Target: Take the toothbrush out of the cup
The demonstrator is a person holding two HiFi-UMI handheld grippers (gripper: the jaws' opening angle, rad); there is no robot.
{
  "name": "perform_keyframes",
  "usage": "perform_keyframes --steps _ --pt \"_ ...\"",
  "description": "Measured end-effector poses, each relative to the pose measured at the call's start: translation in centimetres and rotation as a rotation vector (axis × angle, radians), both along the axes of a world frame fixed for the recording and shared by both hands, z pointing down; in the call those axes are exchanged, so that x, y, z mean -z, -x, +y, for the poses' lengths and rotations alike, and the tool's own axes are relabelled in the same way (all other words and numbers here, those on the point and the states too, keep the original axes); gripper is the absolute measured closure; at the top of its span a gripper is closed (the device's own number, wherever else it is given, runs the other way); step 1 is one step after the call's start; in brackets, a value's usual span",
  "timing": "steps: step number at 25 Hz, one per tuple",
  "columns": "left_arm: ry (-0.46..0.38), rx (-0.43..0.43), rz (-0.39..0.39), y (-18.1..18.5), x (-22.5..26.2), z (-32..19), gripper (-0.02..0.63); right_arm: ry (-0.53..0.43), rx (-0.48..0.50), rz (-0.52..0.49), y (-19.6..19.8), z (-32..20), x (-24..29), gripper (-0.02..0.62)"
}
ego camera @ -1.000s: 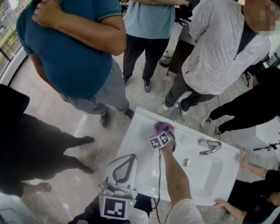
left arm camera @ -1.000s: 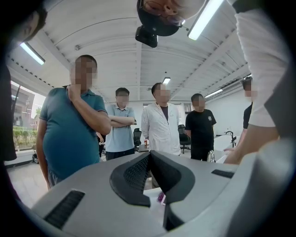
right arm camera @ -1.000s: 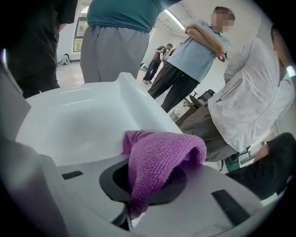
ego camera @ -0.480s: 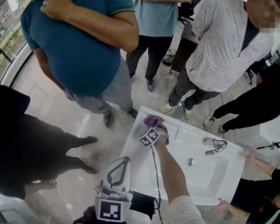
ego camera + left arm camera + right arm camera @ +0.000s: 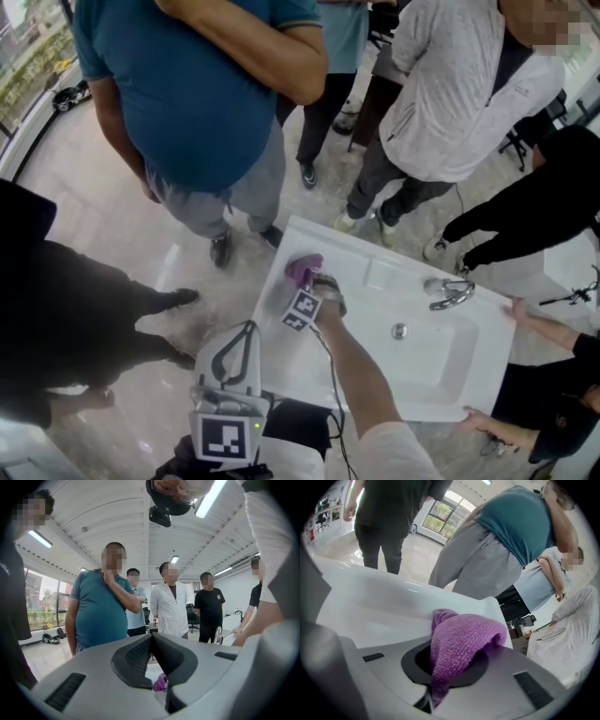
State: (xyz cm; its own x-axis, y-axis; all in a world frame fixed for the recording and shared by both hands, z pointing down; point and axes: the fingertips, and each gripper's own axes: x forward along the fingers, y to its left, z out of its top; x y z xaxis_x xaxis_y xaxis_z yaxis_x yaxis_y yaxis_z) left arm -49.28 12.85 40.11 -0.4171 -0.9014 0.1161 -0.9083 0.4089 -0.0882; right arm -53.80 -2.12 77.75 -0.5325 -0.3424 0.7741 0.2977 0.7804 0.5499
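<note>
No toothbrush or cup shows in any view. My right gripper (image 5: 314, 281) is shut on a purple cloth (image 5: 302, 270) and presses it on the far left corner of a white sink basin (image 5: 375, 277). In the right gripper view the cloth (image 5: 461, 641) bulges out between the jaws above the basin's white rim (image 5: 384, 606). My left gripper (image 5: 247, 326) hangs off the basin's near left edge with its fingertips touching and nothing between them. It points level toward the people, and the cloth (image 5: 160, 682) peeks out below its jaws.
A chrome faucet (image 5: 448, 293) and a drain (image 5: 399, 330) sit in the basin. A person's hands (image 5: 480, 424) hold the basin's right side. Several people stand close around, one in a teal shirt (image 5: 197, 94) and one in a white jacket (image 5: 450, 94).
My right gripper has slid the purple cloth left along the basin's far edge to its left corner and rolled. The left gripper has drifted a little left.
</note>
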Motion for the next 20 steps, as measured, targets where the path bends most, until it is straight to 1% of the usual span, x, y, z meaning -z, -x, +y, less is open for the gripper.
perform_keyframes --steps 3,7,12,15,20 --pt "-0.003 0.006 -0.013 0.0 0.3 0.9 0.597 0.025 0.037 0.006 -2.2 3.1 0.2 0.569" --pt "-0.015 -0.002 -0.028 -0.8 0.6 1.4 0.597 0.067 0.056 0.007 -5.6 7.4 0.0 0.569" --pt "0.024 0.006 0.031 -2.4 -0.8 2.3 0.597 0.116 0.065 0.015 -9.0 12.3 -0.5 0.569" --pt "0.029 -0.006 0.020 -3.1 -0.9 2.5 0.597 0.164 0.061 0.021 -10.5 15.3 -0.6 0.569" --pt "0.022 0.005 0.047 -3.8 -1.1 2.9 0.597 0.228 0.064 0.061 -12.4 19.0 -1.3 0.568"
